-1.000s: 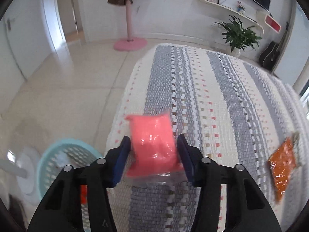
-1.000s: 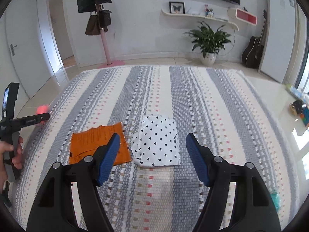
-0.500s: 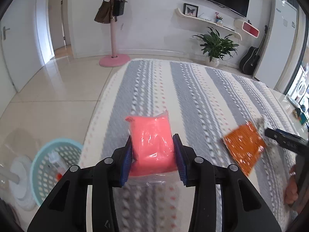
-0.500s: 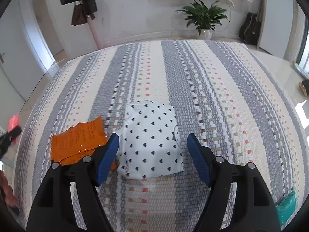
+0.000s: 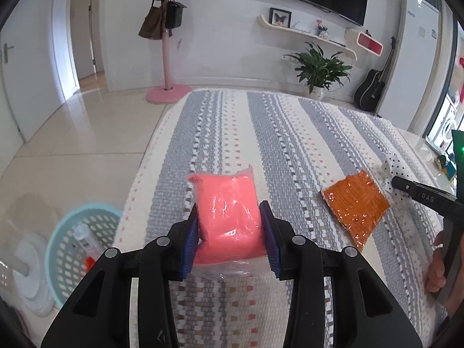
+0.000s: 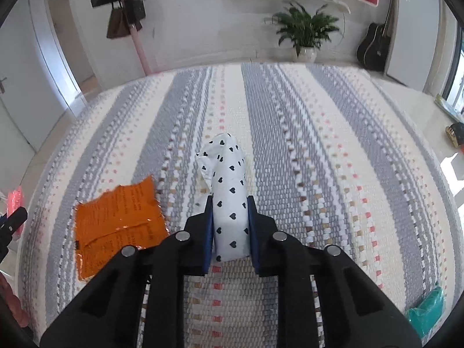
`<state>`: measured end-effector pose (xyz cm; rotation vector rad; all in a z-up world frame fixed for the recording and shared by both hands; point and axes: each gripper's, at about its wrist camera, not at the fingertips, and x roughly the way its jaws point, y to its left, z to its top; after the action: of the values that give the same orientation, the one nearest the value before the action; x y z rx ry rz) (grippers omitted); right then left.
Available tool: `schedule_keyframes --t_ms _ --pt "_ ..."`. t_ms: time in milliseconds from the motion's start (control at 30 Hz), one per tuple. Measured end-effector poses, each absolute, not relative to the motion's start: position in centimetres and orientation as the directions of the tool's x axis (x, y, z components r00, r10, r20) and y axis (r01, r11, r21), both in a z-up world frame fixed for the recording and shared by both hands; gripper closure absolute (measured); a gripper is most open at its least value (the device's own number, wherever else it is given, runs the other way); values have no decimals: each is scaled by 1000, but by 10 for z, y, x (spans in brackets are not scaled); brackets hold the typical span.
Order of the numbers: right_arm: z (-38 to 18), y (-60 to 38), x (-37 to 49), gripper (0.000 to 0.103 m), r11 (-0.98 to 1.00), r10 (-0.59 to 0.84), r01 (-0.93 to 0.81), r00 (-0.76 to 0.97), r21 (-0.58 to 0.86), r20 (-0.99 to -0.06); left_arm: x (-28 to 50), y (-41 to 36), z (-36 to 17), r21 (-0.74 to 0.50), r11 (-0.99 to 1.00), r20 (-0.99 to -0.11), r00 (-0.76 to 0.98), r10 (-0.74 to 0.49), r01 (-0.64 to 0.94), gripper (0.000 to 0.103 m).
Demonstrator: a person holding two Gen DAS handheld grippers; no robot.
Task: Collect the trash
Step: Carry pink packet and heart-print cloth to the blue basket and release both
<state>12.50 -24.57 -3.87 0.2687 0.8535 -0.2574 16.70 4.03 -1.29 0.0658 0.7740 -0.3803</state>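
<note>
While the left gripper (image 5: 230, 233) pinches the pink plastic-wrapped packet (image 5: 227, 217), frame centre, the right gripper (image 6: 230, 226) squeezes the white heart-print pouch (image 6: 229, 200); carry level to the pale-blue lattice basket (image 5: 62, 246), lower left, apparently floor-standing.

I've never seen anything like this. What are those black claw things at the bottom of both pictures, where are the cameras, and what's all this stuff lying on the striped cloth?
No robot here: a person holds a hand tool in each hand, each with a camera looking along its jaws. In the left tool's view, the left gripper is clamped on a pink packet. In the right tool's view, the right gripper squeezes a white bag with black hearts. An orange wrapper and a teal scrap lie on the striped cloth. The blue basket on the floor probably takes the trash.
</note>
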Motion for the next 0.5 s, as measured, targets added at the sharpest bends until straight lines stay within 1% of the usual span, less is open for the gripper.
schedule_keyframes --t_ms 133,233,333,433,500 --pt "-32 -232 122 86 949 -158 309 654 70 -740 162 59 -5 -63 935 -681 670 -296 349 65" --pt "-27 -223 120 86 960 -162 275 675 42 -720 159 79 1 -54 944 -679 681 -275 326 65" --pt "-14 -208 119 86 971 -183 240 694 -16 -696 154 103 11 -58 951 -664 700 -264 304 65" --pt "11 -184 122 86 983 -130 182 734 10 -666 152 124 21 -73 959 -649 716 -255 275 65" --pt "33 -153 127 86 993 -72 113 765 23 -640 152 144 28 -93 966 -638 731 -243 241 65"
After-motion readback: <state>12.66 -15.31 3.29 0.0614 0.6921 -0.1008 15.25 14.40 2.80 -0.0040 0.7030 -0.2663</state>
